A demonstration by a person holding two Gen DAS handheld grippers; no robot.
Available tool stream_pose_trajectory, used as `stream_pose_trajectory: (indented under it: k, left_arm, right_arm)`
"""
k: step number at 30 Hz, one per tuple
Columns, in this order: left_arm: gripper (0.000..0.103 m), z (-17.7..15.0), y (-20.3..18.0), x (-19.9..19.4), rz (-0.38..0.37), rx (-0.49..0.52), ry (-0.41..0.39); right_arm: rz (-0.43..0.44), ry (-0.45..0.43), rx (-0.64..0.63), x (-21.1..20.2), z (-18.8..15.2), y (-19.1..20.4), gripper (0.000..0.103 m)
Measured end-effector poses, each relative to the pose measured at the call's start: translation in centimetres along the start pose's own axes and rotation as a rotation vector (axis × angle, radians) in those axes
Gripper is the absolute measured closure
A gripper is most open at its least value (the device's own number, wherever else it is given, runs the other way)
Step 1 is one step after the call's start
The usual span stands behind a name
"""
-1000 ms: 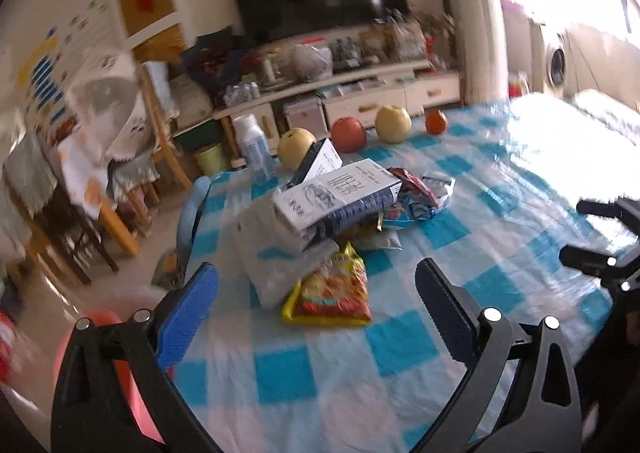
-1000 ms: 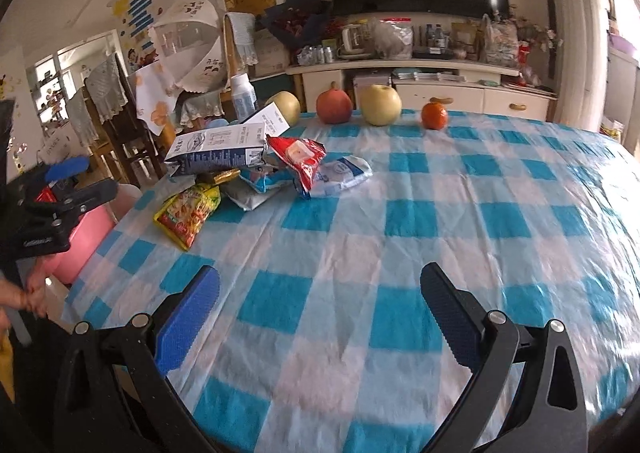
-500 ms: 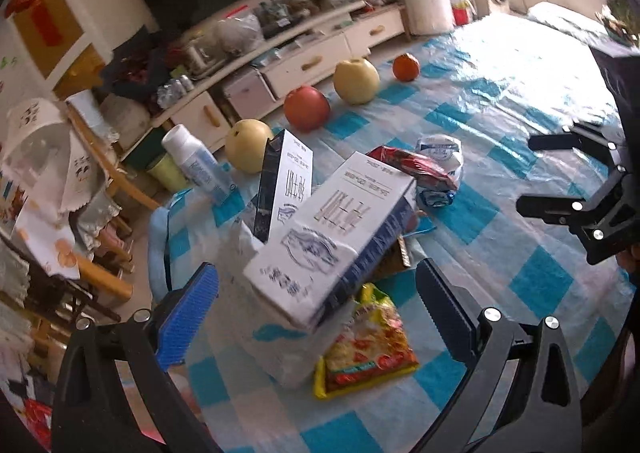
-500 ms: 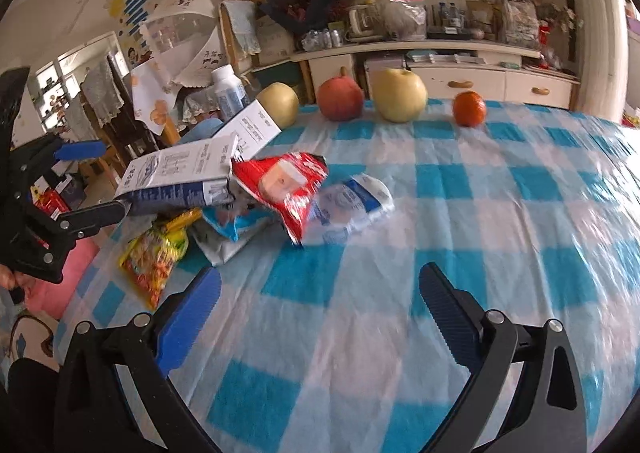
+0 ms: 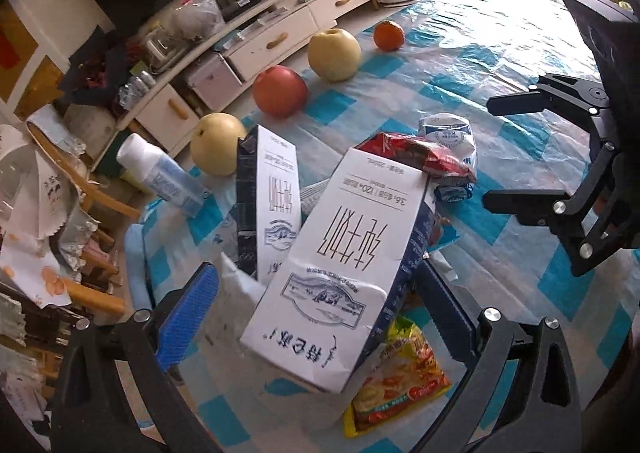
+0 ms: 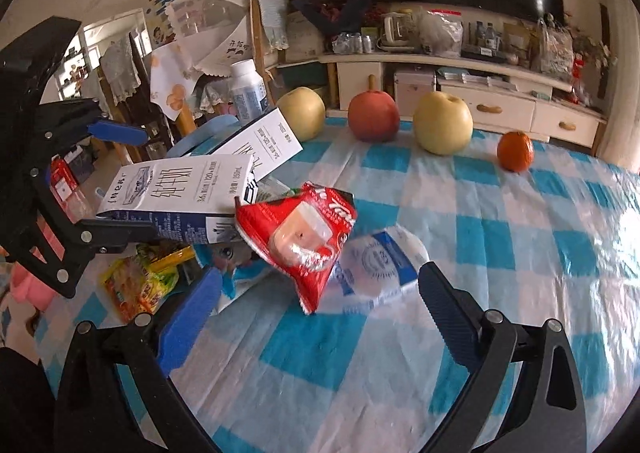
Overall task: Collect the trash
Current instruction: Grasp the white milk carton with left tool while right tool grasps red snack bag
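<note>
Both grippers have closed in on the trash heap at the bench's (image 6: 500,213) left end: the left gripper (image 5: 320,313), jaws wide, now straddles the upper milk carton (image 5: 340,269), while the right gripper (image 6: 316,305), also wide, nears the red snack wrapper (image 6: 298,237), so grasping looks imminent.

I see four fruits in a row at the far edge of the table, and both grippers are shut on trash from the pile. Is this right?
Not quite. The four fruits are in a row at the far edge, but both grippers are open and hold nothing. The left wrist view shows the left gripper open around the milk carton; the right wrist view shows the right gripper open before the red snack bag.
</note>
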State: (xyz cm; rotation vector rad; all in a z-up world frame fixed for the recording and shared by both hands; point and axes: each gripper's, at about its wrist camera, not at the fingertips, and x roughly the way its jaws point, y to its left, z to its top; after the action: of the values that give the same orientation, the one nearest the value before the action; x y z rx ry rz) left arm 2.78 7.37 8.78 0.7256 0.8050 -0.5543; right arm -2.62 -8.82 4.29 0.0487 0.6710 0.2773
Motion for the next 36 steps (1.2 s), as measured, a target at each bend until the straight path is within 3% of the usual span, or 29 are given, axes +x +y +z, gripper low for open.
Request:
stream_pose_trajectory:
  k: [4,6,11,21,25,26,36]
  left_arm:
    - [0.004,0.3,-0.4,1.0,-0.018,0.013,0.016]
    - [0.004,0.4,-0.7,1.5,-0.022,0.027,0.028]
    - [0.004,0.5,-0.9,1.9,-0.007,0.022,0.008]
    - [0.037,0.0,-1.7,1.6,0.001,-0.053,-0.021]
    - [0.039,-0.3,-2.1,1.4,-0.003,-0.104,-0.025]
    - [0.039,-0.5,-2.2,1.4,-0.007,-0.121,-0.022]
    - [0.039,-2.8,-2.7,-0.8,-0.013,-0.316,-0.064]
  right_arm:
    - [0.000,0.010,-0.011,1.0,0.5,-0.2,0.008]
    - [0.004,0.019,-0.011,1.6,0.7,-0.4,0.020]
    - [0.007,0.035,-0.014,2.7,0.9,-0.5,0.021]
    - [0.009,0.027,-0.016,3.1,1.3,-0.2,0.021]
    - [0.010,0.062,-0.008,3.6,1.1,-0.2,0.054]
    - [0.005,0.069,-0.011,3.6,1.0,-0.2,0.057]
    - [0.008,0.044,0.044,1.9,0.8,-1.3,0.066]
